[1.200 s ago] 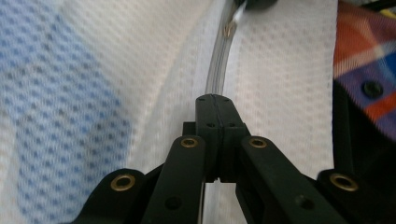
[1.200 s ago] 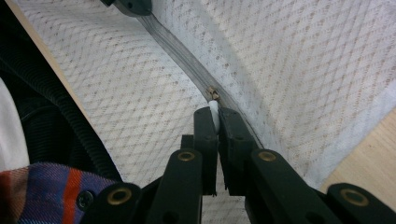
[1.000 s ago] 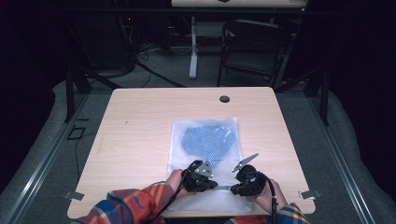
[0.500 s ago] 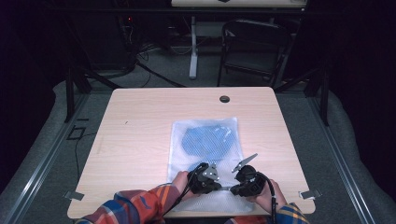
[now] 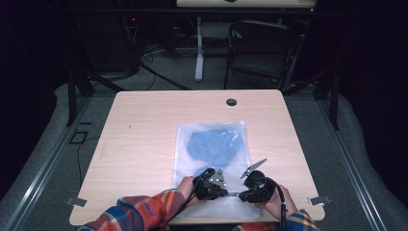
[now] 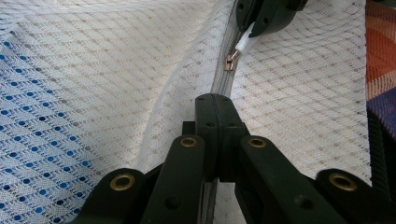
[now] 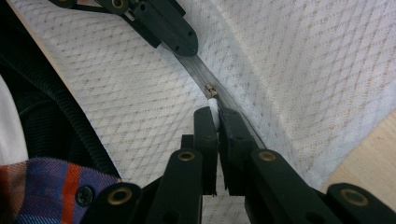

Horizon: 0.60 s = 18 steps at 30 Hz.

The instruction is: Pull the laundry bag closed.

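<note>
A white mesh zip bag (image 5: 235, 163) lies flat on the wooden table (image 5: 144, 144), with a blue cloth (image 5: 214, 143) showing through it. Its zipper (image 6: 223, 81) runs along the near end, between my two grippers. My left gripper (image 5: 225, 191) (image 6: 217, 100) is shut on the zipper tape a short way from the brass slider (image 6: 229, 60). My right gripper (image 5: 239, 194) (image 7: 214, 114) is shut on the white pull tab (image 7: 213, 103) fixed to that slider (image 7: 210, 89). The two sets of jaws point at each other, close together.
A dark cable hole (image 5: 231, 102) sits near the table's far edge. Both hands and plaid sleeves (image 5: 139, 214) rest at the near edge. A black chair (image 5: 262, 48) and a table leg (image 5: 198, 48) stand on the floor beyond.
My left gripper has edged slightly to the right, toward the right gripper. The right gripper and the bag have stayed put.
</note>
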Motion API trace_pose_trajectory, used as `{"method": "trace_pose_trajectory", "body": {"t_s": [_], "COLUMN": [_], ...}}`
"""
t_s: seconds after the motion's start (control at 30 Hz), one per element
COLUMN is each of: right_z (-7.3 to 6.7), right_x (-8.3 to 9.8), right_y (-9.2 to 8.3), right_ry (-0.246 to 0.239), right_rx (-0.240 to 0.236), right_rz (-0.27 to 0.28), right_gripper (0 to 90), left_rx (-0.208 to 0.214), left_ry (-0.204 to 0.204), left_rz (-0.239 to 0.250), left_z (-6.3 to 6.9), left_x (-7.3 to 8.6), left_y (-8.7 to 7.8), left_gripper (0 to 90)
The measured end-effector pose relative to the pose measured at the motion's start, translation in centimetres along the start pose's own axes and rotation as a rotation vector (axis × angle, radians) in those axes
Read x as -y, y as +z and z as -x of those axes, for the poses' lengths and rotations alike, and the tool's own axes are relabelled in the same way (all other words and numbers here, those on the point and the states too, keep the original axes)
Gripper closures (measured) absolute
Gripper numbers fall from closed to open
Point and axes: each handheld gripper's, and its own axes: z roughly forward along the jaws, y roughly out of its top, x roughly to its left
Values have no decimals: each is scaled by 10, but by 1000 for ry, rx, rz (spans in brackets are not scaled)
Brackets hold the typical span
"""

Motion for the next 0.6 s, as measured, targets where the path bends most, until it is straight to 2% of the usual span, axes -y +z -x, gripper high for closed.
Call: {"method": "trace_pose_trajectory", "body": {"t_s": [0.23, 0.37, 0.5, 0.57, 0.6], "right_z": [0, -1, -1, -2, -3], "right_x": [0, -2, -4, -5, -5], "right_y": [-1, 3, 8, 10, 12], "right_ry": [13, 16, 22, 30, 47], "right_rx": [-6, 1, 9, 7, 8], "right_rz": [10, 17, -2, -1, 17], "right_gripper": [867, 863, 862, 862, 861], "left_rx": [5, 5, 12, 13, 14], "left_ry": [-24, -23, -25, -25, -26], "left_rz": [7, 3, 11, 11, 11], "left_z": [0, -1, -2, -2, -2], "left_x": [1, 1, 1, 1, 1], "left_y": [0, 0, 0, 0, 0], "left_gripper": [900, 900, 900, 900, 900]}}
